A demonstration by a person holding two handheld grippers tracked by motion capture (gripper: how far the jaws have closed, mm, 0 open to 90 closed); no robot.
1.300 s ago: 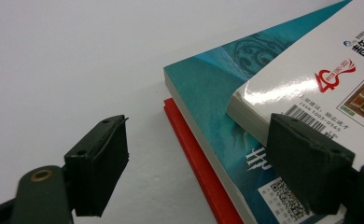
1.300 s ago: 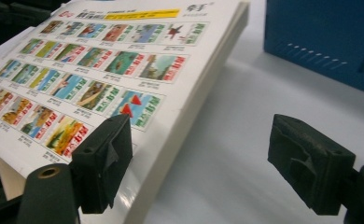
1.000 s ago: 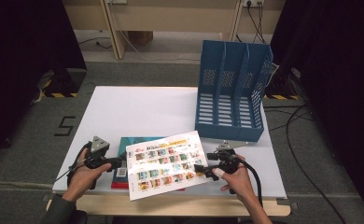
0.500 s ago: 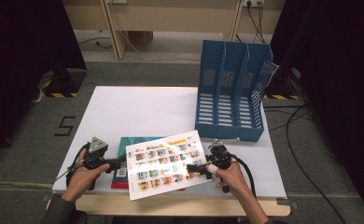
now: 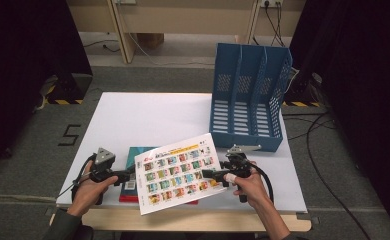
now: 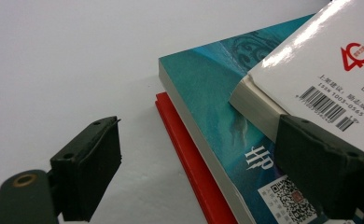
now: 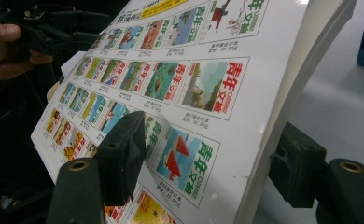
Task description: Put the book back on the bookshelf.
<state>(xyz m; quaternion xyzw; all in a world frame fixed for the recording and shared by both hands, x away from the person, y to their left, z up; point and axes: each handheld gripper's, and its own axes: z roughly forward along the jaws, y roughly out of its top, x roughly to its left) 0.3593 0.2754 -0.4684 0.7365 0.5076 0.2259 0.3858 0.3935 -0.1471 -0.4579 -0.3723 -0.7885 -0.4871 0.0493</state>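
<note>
A magazine with a white cover full of small colour pictures lies askew on a teal book, which lies on a red book. My right gripper straddles the magazine's right edge. In the right gripper view one jaw is over the cover and the other under it. That gripper is open, though its jaws have just been closing. My left gripper is open at the stack's left side, its jaws a little wider than a second ago. Its right jaw sits at the magazine's raised barcode corner, above the teal book.
A blue slotted file rack stands upright at the back right of the white table. The table's front edge runs just below both hands. Cables trail over the floor to the right.
My right gripper has edged slightly left onto the magazine's right edge. The left hand, the magazine and the books stay where they were.
</note>
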